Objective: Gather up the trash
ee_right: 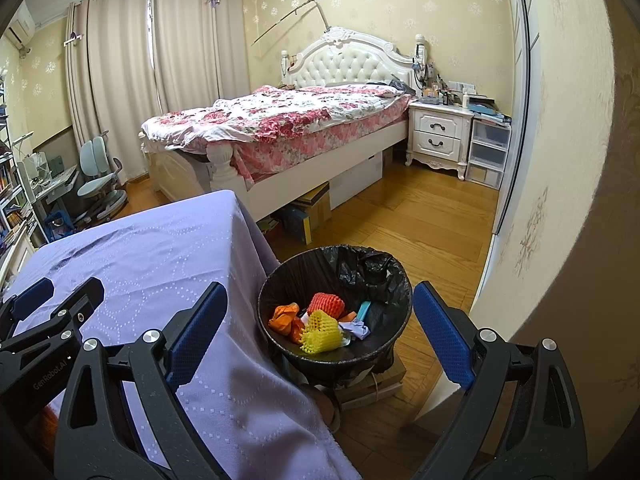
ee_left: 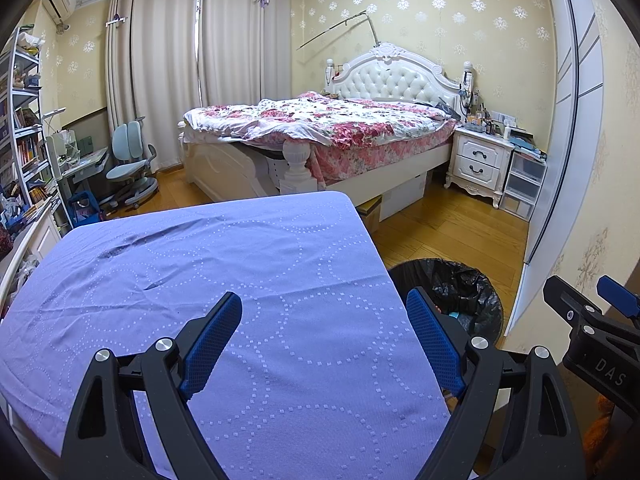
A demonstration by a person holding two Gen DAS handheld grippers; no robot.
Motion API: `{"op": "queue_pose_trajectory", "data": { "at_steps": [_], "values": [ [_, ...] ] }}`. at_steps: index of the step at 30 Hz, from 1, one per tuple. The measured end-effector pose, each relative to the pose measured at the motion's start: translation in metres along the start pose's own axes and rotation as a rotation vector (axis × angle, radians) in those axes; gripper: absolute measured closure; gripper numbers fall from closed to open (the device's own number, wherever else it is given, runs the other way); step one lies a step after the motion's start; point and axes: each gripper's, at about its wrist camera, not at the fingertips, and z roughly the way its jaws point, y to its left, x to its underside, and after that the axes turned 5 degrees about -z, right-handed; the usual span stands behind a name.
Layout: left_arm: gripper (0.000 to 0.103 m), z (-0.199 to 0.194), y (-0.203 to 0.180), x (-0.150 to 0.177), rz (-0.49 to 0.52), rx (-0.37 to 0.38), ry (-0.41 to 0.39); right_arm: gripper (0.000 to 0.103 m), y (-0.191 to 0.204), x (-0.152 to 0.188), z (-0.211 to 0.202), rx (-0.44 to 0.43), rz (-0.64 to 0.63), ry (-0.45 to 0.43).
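Observation:
A black-lined trash bin (ee_right: 280, 280) stands on the floor right of the table; its rim (ee_left: 488, 280) shows partly in the left wrist view. Inside lie a red foam net (ee_right: 326, 304), a yellow foam net (ee_right: 320, 332), orange wrapping (ee_right: 284, 318), a teal piece (ee_right: 363, 310) and crumpled pale paper (ee_right: 358, 330). My left gripper (ee_left: 326, 344) hovers open over the lilac tablecloth (ee_left: 200, 280), nothing between its blue pads. My right gripper (ee_right: 320, 344) stands open above the bin and the table's right edge, holding nothing. Each gripper shows at the edge of the other's view.
The table (ee_right: 160, 248) with its lilac cloth fills the near left. Beyond are a bed (ee_right: 280, 128) with a floral quilt, boxes (ee_right: 308, 212) under it, a white nightstand (ee_right: 438, 136), plastic drawers (ee_right: 488, 152), a desk chair (ee_right: 100, 184) and shelves (ee_left: 24, 132). A wall corner (ee_right: 560, 240) stands close on the right.

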Motion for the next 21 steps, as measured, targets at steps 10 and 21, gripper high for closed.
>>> {"op": "queue_pose_trajectory", "data": {
  "at_steps": [10,21],
  "values": [
    [0.019,-0.0015,-0.0001,0.0018,0.000,-0.002,-0.003,0.011,0.0005,0.0001,-0.0003,0.000,0.000,0.001],
    [0.019,-0.0022,-0.0017,0.0025,0.003,0.001,-0.001,0.011,0.0011,0.0001,-0.0019,0.001,0.000,0.001]
  ]
}}
